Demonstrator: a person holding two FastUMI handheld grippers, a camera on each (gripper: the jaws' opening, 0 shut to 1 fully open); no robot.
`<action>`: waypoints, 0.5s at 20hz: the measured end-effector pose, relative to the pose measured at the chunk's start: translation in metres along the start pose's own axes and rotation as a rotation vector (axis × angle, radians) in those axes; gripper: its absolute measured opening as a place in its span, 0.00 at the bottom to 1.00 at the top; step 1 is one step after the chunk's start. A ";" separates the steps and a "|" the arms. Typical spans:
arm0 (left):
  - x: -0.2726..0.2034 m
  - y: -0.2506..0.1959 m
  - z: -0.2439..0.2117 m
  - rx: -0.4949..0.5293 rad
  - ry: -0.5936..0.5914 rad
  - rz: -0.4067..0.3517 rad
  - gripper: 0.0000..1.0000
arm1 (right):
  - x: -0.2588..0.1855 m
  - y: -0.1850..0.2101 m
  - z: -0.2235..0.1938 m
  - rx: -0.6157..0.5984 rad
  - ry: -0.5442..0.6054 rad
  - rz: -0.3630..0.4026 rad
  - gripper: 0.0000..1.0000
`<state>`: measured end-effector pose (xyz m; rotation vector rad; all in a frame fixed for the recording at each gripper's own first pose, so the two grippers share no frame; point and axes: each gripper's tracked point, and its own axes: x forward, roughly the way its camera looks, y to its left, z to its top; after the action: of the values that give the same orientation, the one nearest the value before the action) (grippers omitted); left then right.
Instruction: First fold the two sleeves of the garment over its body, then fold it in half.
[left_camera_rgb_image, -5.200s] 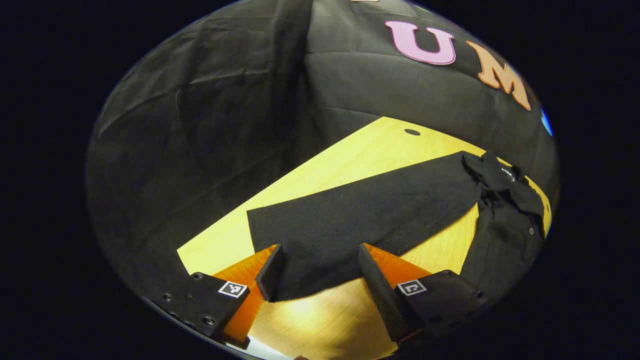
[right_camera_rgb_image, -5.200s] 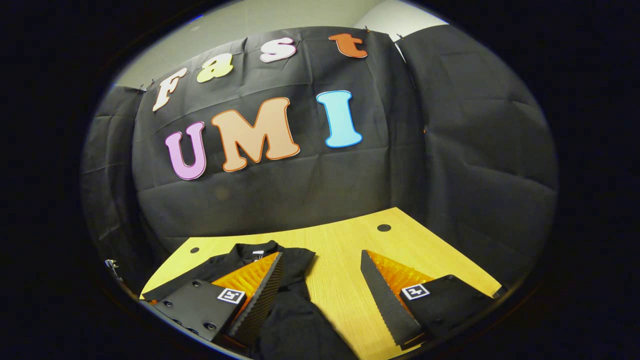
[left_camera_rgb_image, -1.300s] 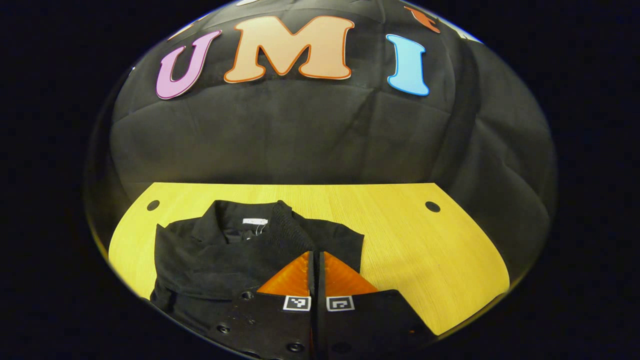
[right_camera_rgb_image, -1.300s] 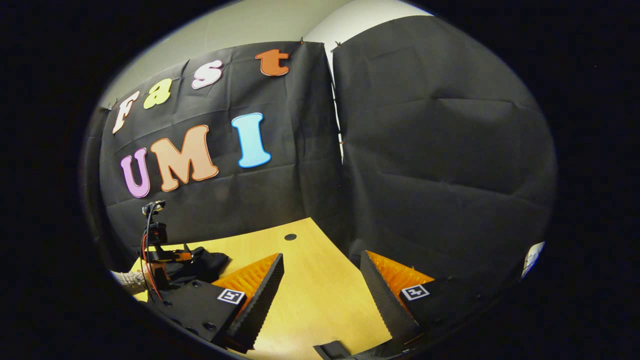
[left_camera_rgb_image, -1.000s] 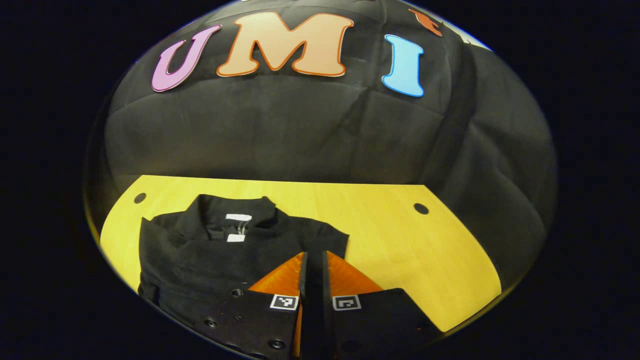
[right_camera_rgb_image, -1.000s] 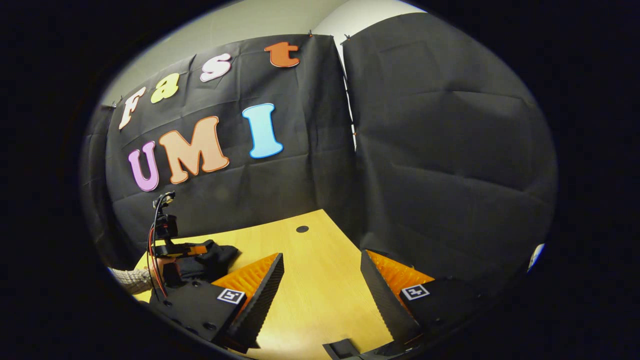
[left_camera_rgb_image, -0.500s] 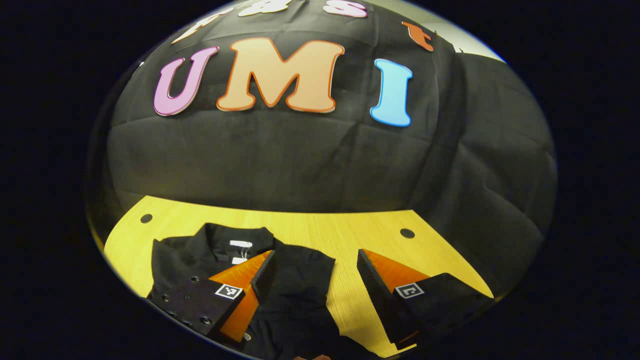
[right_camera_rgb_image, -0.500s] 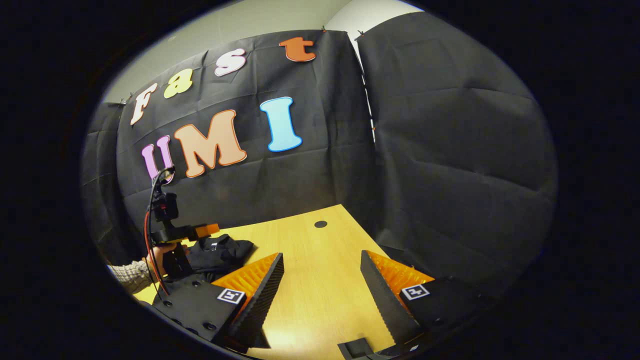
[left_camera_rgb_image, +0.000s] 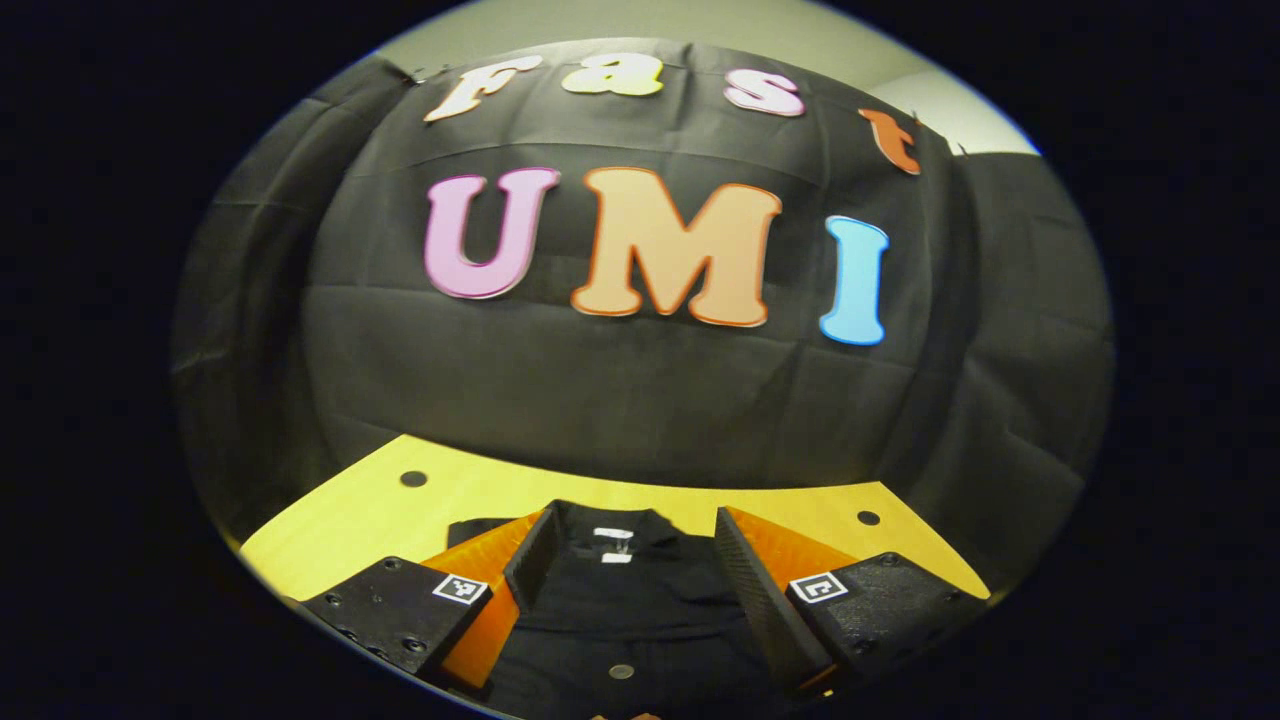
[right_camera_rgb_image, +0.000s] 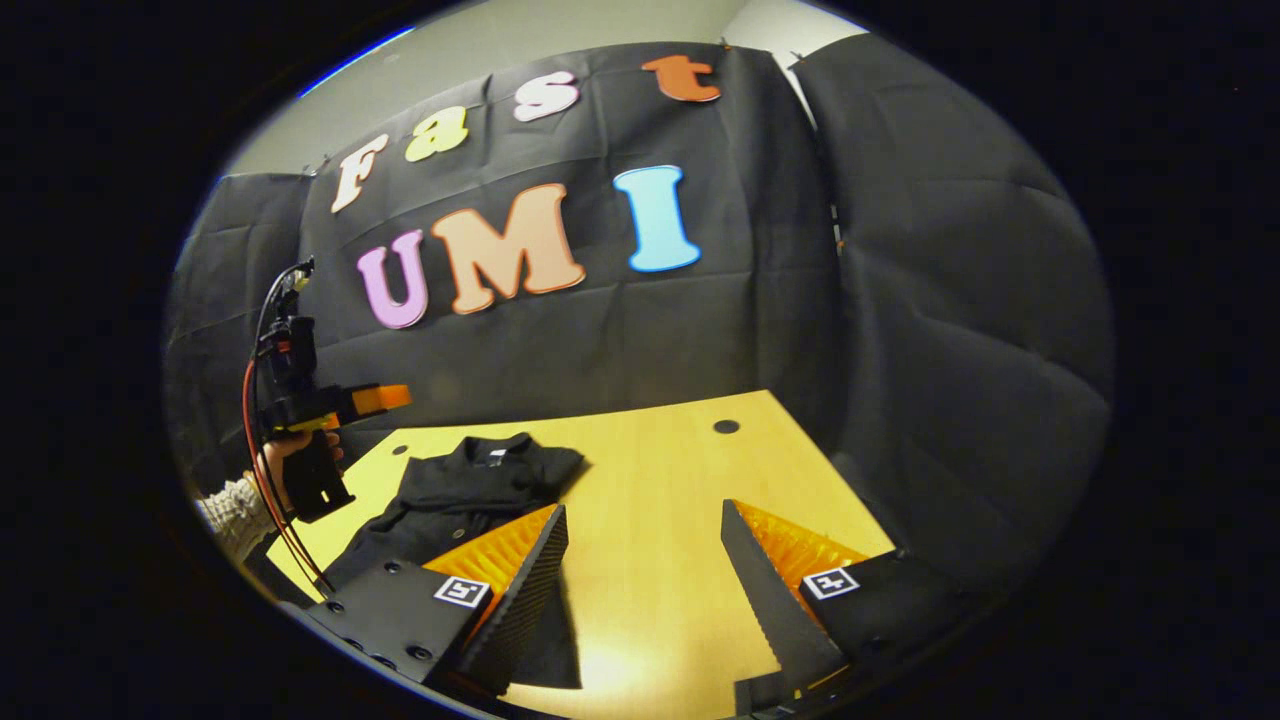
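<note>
The black collared garment (left_camera_rgb_image: 620, 610) lies on the yellow wooden table (left_camera_rgb_image: 340, 520), its collar and white label toward the far wall. My left gripper (left_camera_rgb_image: 625, 575) is open and hangs above it, nothing between its fingers. In the right gripper view the garment (right_camera_rgb_image: 465, 485) sits as a compact dark shape at the table's left part. The left gripper (right_camera_rgb_image: 385, 398) is raised above its left side, held by a hand (right_camera_rgb_image: 285, 455). My right gripper (right_camera_rgb_image: 640, 590) stands open over bare table (right_camera_rgb_image: 660, 480), to the right of the garment.
Round holes mark the table's far corners (left_camera_rgb_image: 413, 479) (left_camera_rgb_image: 868, 518) (right_camera_rgb_image: 726, 427). The black cloth wall closes off the back and right sides. A knitted sleeve (right_camera_rgb_image: 225, 515) shows at the left edge. Bare wood stretches to the garment's right.
My left gripper, shut one second ago, has opened, let go of the cloth and risen above the garment. The right gripper stayed open and turned leftward toward the garment.
</note>
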<state>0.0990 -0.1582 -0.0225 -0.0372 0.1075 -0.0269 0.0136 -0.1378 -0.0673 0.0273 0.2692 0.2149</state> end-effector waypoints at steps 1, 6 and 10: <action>-0.014 0.025 -0.001 -0.010 0.000 0.038 0.93 | 0.003 0.012 -0.008 -0.008 0.016 0.030 0.98; -0.088 0.138 -0.030 0.036 0.034 0.271 0.92 | 0.016 0.065 -0.062 -0.129 0.147 0.173 0.98; -0.141 0.180 -0.073 0.039 0.108 0.363 0.94 | 0.024 0.092 -0.103 -0.244 0.233 0.257 0.98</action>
<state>-0.0447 0.0230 -0.0873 0.0235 0.2201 0.3324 -0.0101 -0.0427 -0.1674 -0.2074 0.4705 0.5070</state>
